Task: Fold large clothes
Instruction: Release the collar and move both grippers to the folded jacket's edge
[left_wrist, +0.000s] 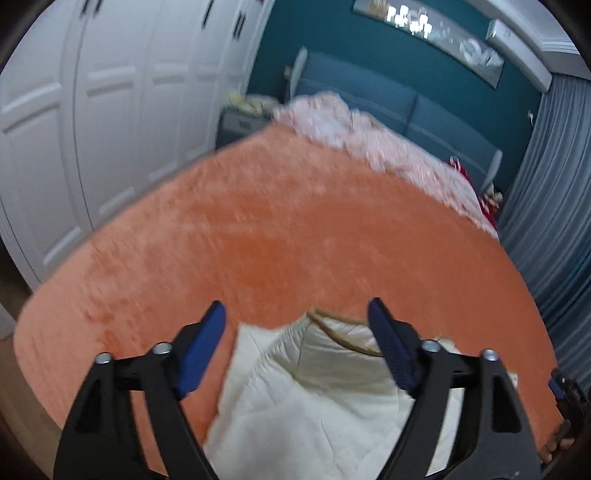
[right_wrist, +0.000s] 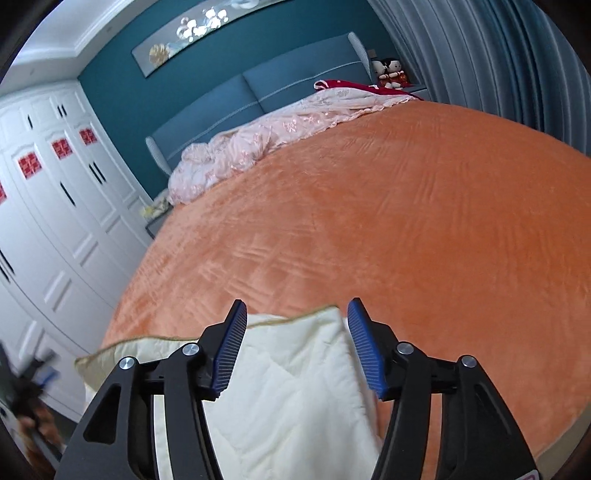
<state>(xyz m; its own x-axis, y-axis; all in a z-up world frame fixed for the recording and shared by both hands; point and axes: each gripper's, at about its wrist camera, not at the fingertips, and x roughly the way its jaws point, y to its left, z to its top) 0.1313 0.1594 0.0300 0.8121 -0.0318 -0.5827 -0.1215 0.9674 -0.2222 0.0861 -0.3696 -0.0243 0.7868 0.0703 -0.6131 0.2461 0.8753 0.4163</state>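
Note:
A cream quilted garment (left_wrist: 314, 398) lies on the orange bed cover (left_wrist: 277, 229) at the near edge of the bed. My left gripper (left_wrist: 297, 314) is open, its blue pads apart over the garment's far edge, holding nothing. In the right wrist view the same garment (right_wrist: 295, 387) lies below my right gripper (right_wrist: 297, 310), which is open with its jaws either side of the garment's tan-trimmed corner. The orange cover (right_wrist: 406, 221) stretches away beyond it. The other gripper shows blurred at the left edge of the right wrist view (right_wrist: 33, 376).
A crumpled pink quilt (right_wrist: 258, 140) lies by the blue headboard (right_wrist: 258, 92), with a red cloth (right_wrist: 354, 86) and dolls (right_wrist: 389, 72) behind. White wardrobe doors (left_wrist: 92, 129) stand left of the bed. Grey curtains (right_wrist: 498, 55) hang to the right.

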